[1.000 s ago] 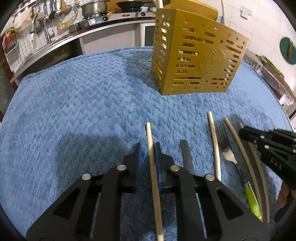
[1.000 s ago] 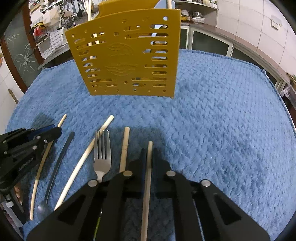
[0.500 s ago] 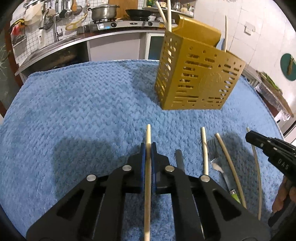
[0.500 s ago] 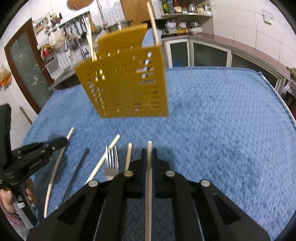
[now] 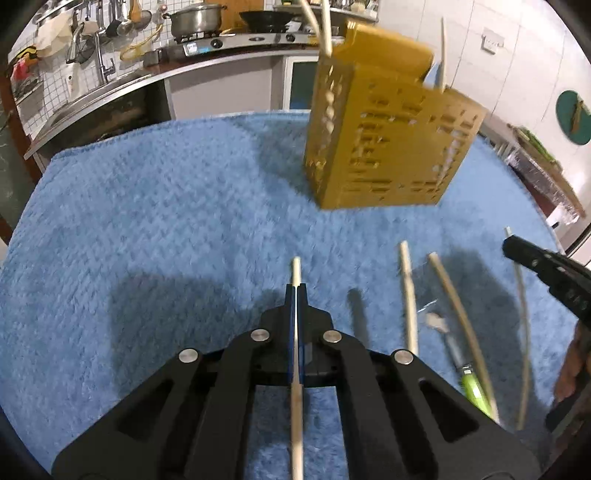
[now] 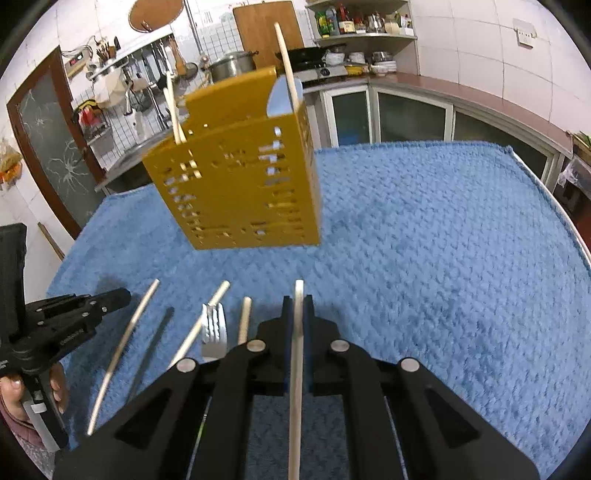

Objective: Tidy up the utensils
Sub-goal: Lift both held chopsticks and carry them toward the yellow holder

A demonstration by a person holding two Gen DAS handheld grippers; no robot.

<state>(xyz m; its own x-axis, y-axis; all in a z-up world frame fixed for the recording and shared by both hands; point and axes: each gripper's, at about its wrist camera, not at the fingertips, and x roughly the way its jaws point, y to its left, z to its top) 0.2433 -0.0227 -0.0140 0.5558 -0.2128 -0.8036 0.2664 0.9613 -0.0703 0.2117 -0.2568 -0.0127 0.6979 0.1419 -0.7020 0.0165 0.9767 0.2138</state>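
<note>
A yellow slotted utensil holder (image 5: 388, 147) stands on the blue towel, with chopsticks and a pale spoon sticking out of it; it also shows in the right wrist view (image 6: 240, 184). My left gripper (image 5: 296, 291) is shut on a wooden chopstick (image 5: 296, 398), held above the towel. My right gripper (image 6: 298, 302) is shut on another wooden chopstick (image 6: 295, 387), also lifted. On the towel lie several chopsticks (image 5: 408, 295), a fork with a green handle (image 6: 214, 328) and a dark utensil handle (image 6: 155, 347).
The blue towel (image 6: 443, 258) covers the table. Kitchen counter, stove with pot (image 5: 192, 22) and cabinets stand behind. The right gripper shows at the right edge of the left wrist view (image 5: 554, 273); the left gripper at the left edge of the right wrist view (image 6: 66, 321).
Both grippers closed fully on their chopsticks and lifted them off the towel, tilting up so the holder sits lower and farther in view.
</note>
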